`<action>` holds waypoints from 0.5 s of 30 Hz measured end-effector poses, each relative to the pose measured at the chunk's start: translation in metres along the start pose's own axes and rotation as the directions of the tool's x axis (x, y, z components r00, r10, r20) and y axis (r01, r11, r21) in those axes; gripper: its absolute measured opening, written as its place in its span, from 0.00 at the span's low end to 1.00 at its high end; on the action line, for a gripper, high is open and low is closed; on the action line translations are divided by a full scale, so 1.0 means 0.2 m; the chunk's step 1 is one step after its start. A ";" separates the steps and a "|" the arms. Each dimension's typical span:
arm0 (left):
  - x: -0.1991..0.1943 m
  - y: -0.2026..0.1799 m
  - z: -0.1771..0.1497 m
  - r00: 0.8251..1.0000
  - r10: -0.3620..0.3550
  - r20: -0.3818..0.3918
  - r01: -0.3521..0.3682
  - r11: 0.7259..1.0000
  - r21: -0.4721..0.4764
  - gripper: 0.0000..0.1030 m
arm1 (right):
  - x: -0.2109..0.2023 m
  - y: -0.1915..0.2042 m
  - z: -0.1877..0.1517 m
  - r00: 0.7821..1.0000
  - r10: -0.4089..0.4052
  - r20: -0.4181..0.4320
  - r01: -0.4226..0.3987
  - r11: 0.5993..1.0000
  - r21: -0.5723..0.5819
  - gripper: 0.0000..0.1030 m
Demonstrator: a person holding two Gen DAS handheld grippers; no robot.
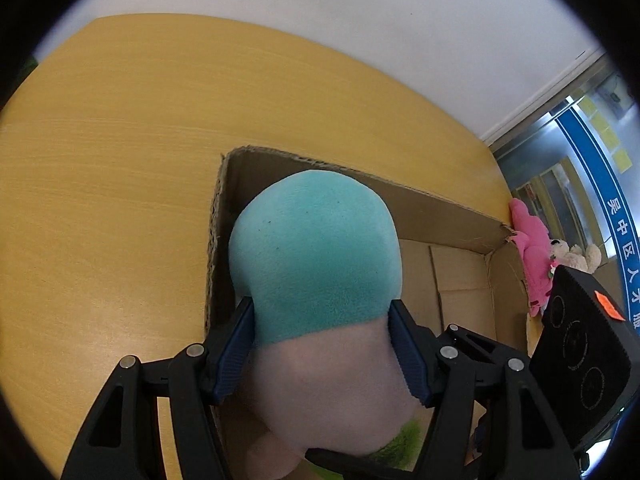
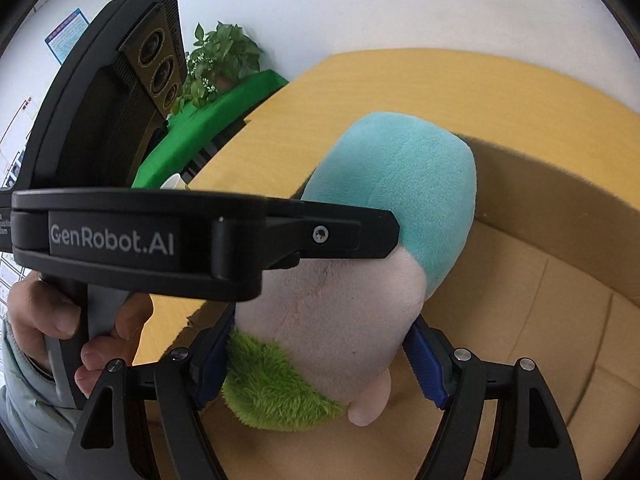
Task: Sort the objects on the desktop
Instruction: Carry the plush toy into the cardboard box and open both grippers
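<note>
A plush toy (image 1: pixel 316 248) with a teal top, pale pink body and green fuzzy patch (image 2: pixel 272 384) hangs over an open cardboard box (image 1: pixel 440 216). My left gripper (image 1: pixel 320 312) is shut on it, blue pads pressing both sides where teal meets pink. My right gripper (image 2: pixel 324 328) is shut on the pink lower body of the toy (image 2: pixel 400 184), its left finger partly hidden behind the left gripper's black body (image 2: pixel 160 236). The box's inside (image 2: pixel 540 280) lies below the toy and shows only bare cardboard. The right gripper's body (image 1: pixel 580 360) shows at the right edge of the left wrist view.
The box stands on a yellow wooden table (image 1: pixel 120 160). A pink plush (image 1: pixel 532 256) and a small cream teddy bear (image 1: pixel 576 254) lie beyond the box's far corner. A green-covered table (image 2: pixel 224 120) with a potted plant (image 2: pixel 220 60) stands behind. A person's hand (image 2: pixel 60 320) holds the left gripper's handle.
</note>
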State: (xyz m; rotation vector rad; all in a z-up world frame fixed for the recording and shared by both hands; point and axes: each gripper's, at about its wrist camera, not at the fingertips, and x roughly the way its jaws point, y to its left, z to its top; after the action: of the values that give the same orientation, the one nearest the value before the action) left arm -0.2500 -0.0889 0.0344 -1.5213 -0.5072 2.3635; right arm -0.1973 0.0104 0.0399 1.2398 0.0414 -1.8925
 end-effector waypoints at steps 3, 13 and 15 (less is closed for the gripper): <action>-0.01 0.02 0.01 1.000 0.030 0.010 -0.030 1.000 0.007 0.65 | 0.04 0.00 0.00 1.000 0.005 0.011 -0.006 1.000 0.013 0.80; -0.30 0.03 -0.04 0.985 0.076 0.152 -0.082 0.996 0.030 0.65 | -0.25 0.07 -0.09 0.996 -0.006 0.091 0.009 0.999 -0.034 0.99; -0.42 0.00 -0.09 0.974 0.088 0.206 -0.100 0.994 0.049 0.65 | -0.40 0.12 -0.14 0.991 -0.014 0.132 0.020 0.999 -0.046 0.99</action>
State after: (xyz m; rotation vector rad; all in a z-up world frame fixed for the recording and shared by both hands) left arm -0.1987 -0.1220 0.0963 -1.3120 -0.4141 2.6000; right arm -0.1502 0.0574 0.0957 1.0839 0.0260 -1.9729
